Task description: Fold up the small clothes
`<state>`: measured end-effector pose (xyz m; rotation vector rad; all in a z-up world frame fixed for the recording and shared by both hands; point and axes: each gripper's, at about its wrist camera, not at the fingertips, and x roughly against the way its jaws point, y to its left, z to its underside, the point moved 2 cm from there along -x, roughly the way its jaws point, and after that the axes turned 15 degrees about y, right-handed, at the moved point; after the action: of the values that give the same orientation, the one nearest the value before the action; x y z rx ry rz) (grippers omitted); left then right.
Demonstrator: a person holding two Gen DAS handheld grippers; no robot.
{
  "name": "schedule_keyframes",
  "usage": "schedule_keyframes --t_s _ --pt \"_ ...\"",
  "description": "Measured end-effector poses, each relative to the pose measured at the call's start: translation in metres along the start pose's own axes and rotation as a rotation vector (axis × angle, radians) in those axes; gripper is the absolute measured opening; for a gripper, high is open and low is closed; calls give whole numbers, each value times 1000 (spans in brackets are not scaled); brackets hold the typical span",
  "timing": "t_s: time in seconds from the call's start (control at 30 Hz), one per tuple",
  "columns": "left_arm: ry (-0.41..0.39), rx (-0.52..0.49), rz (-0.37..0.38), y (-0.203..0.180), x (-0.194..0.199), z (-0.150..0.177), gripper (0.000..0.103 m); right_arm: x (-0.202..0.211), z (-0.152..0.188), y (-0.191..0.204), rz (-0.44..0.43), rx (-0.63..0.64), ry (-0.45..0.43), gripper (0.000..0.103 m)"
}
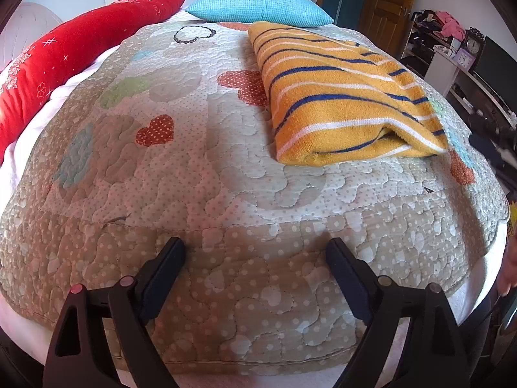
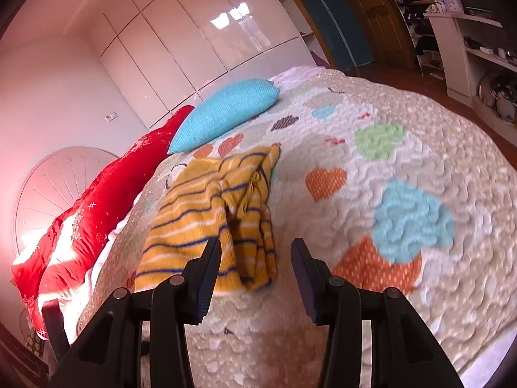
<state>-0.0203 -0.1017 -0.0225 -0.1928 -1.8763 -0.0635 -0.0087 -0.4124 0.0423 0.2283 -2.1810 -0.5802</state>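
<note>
Left wrist: blue pillow (image 1: 258, 6) beyond garment (image 1: 342, 97)

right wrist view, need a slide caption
Open right hand-held gripper poised over a folded orange knit garment with blue and white stripes on a heart-patterned quilt.

Glossy white wardrobe (image 2: 200, 42), wooden door (image 1: 387, 3)

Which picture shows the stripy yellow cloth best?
The left wrist view: the stripy yellow cloth lies folded on the quilt, sharp and unblocked. In the right wrist view the cloth looks blurrier, and the right tool covers its near edge.
</note>
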Motion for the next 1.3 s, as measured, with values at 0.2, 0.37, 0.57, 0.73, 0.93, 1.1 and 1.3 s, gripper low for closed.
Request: schedule_keyframes --t_s 0.2,0.37,0.57,0.73,0.93,1.1,1.3 --pt "-11 -4 -4 -2 0 1 91 -42 -61 35 5 119 69 35" --pt "-28 -11 -17 -5 -1 3 94 -130 -89 33 53 93 288 20" --pt "-70 -17 -30 -5 -3 7 101 -150 -119 23 114 93 306 18" --pt "-110 -10 -36 -4 -4 10 103 -99 -141 24 -42 12 155 23" --pt "-108 27 -23 -3 4 10 103 -153 -153 35 -6 76 269 41" --pt "-202 4 44 1 50 0 103 -186 -132 5 40 59 283 55" --pt "-229 -54 -11 -3 73 -85 103 -179 -123 -26 -169 -30 217 55"
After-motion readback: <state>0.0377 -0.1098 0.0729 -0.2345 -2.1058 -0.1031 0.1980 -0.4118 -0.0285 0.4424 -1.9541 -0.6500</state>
